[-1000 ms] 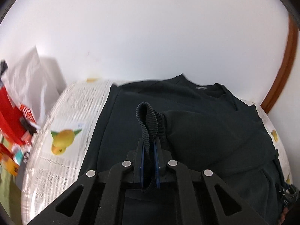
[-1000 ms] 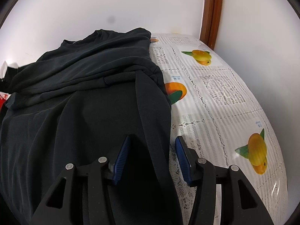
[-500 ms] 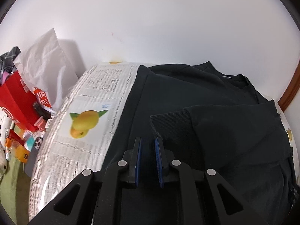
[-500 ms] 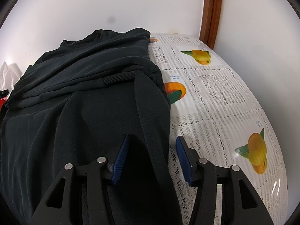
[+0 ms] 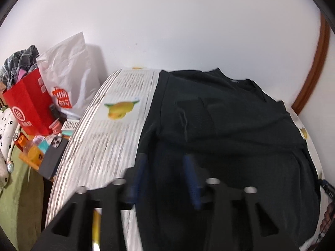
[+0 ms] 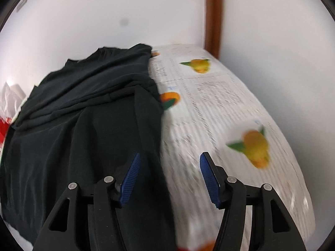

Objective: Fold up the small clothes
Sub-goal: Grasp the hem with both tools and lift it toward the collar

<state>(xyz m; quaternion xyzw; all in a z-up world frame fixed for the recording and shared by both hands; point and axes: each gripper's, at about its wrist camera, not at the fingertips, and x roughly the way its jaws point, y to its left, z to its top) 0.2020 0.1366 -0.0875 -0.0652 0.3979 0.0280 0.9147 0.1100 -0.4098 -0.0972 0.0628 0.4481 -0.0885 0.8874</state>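
Dark sweatshirt lies spread across a worktop covered in a white cloth printed with lines of text and yellow and orange fruit. One sleeve is folded in over the body, its ribbed cuff resting near the chest, and the neckline points toward the white back wall.

The left hand-held gripper hangs over the sweatshirt's left edge; its blue pads are parted and opening, nothing pinched between them, though the view is blurred. The right hand-held gripper sits at the garment's other side, its blue pads also apart and widening. The fabric's right edge lies below the gap between them, with neither pad pressing on it.

Left of the worktop stands clutter: a red paper bag, a white plastic shopping bag with a red logo, a dark phone and small bottles. A brown wooden post rises in the corner behind the worktop.
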